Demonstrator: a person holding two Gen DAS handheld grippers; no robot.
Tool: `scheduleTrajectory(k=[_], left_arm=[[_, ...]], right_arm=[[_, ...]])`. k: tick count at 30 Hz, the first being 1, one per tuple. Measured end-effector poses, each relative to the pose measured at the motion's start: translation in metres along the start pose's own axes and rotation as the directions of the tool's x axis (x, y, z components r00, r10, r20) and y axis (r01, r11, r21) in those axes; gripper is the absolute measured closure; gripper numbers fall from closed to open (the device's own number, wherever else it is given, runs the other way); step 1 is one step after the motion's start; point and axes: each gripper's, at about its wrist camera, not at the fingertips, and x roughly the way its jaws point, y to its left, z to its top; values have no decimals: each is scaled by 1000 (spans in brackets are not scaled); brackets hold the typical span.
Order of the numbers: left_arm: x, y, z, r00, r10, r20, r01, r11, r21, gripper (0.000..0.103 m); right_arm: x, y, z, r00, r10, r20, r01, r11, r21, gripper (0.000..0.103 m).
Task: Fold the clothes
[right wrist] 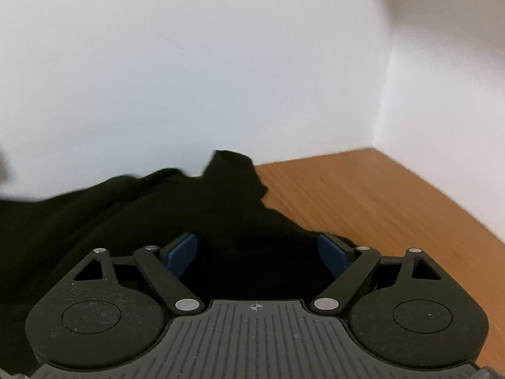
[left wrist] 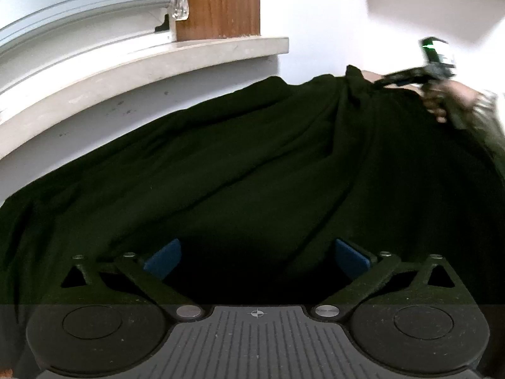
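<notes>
A dark green, nearly black garment [left wrist: 240,164] lies rumpled in broad folds across most of the left wrist view. My left gripper [left wrist: 257,257] hovers over its near part, jaws wide apart, blue pads [left wrist: 164,257] clear of the cloth. In the right wrist view the same garment [right wrist: 132,208] covers the left of a wooden table [right wrist: 378,195]. My right gripper [right wrist: 257,254] is open over the garment's right edge, cloth lying between its pads [right wrist: 333,254] without being pinched. A person's hand [left wrist: 442,101] carries that gripper at the far right of the left wrist view, beside a raised peak of cloth [left wrist: 352,74].
A pale stone window sill [left wrist: 157,60] and a wooden post [left wrist: 221,3] stand behind the garment on the left. White walls [right wrist: 189,79] close the table's far side and meet in a corner [right wrist: 378,126] at the right. Bare wood shows right of the cloth.
</notes>
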Motion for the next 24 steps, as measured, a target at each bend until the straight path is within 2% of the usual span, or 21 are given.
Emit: scheduleTrajectory(k=[2,4,7,10,14,16,17,19,21,22,24], left_arm=[[4,6,2,1000,2,-1,-2,1000,-2,0],[6,9,3,1000,6,0,-6,1000,-7,0],[5,6,4,1000,8,0,-8,1000,-5,0],[7,7,5,1000,8,0,-8,1000,-3,0],[13,-3,13,1000,30,-3,-30,1000,5,0],[16,-12,18,999,33,-1,-33,999,13,2],[18,-19,20,1000,17,6,-17,1000,22,2],[25,-38,29,999,-39,27,37,997,63,2],[38,-57,38,997,-77,10,76,991,114,4],[47,-66,43,997,-83,-5,83,986,142,6],[61,-77,52,995,-103,-10,103,979,178,10]], right_arm=[[-34,-12,-17,999,31,22,-30,999,-28,16],[-70,-26,-39,998,18,56,-15,999,-47,15],[-110,-58,-74,998,28,49,-27,1000,-8,15],[-127,-80,-96,1000,21,19,-22,999,34,15],[-121,-89,-100,999,42,0,-42,994,100,18],[-115,-84,-98,1000,25,-1,-25,997,73,32],[-112,-82,-97,1000,26,2,-26,998,55,35],[-113,-74,-96,998,60,12,-60,997,49,52],[-117,-73,-96,998,63,21,-64,997,53,67],[-117,-73,-96,998,64,25,-65,996,56,80],[-115,-73,-95,998,66,26,-67,996,64,89]])
